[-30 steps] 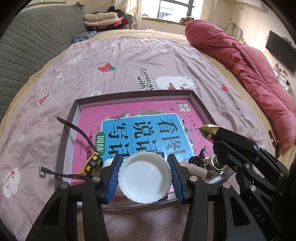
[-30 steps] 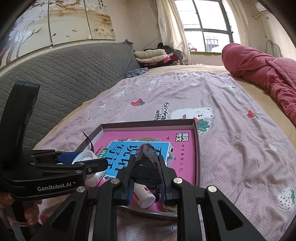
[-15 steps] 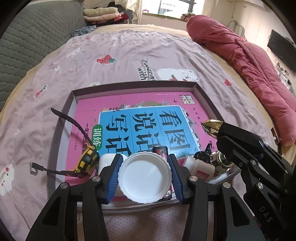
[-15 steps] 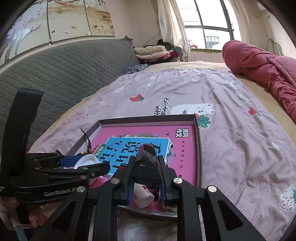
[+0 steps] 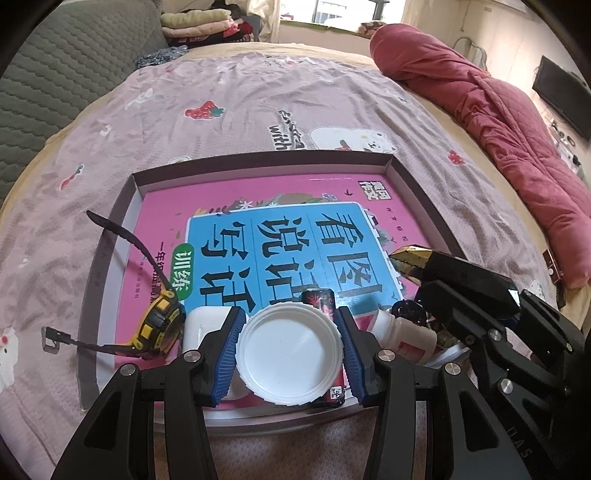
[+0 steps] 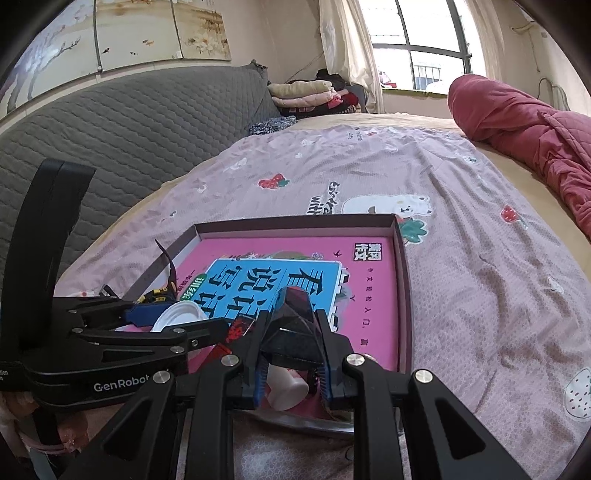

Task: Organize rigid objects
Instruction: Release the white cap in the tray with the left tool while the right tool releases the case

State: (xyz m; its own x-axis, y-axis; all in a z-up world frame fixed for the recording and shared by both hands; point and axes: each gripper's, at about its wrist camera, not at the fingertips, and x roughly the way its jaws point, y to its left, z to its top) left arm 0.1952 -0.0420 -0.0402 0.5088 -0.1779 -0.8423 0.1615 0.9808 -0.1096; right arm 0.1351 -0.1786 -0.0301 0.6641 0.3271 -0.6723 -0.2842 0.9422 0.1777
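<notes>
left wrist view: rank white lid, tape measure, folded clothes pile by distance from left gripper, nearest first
1. white lid: clamped between the left gripper fingers, over the tray's near edge.
2. tape measure: just left of the fingers, inside the tray.
3. folded clothes pile: far end of the bed, upper left.

The right gripper (image 6: pixel 291 354) is clamped on a dark faceted object (image 6: pixel 293 325) above the near edge of a shallow box (image 6: pixel 402 280) on the bed (image 6: pixel 480 280). A pink book (image 6: pixel 373 280) lies inside. At left, the left gripper (image 6: pixel 177 321) holds a white lid (image 6: pixel 177 315).
</notes>
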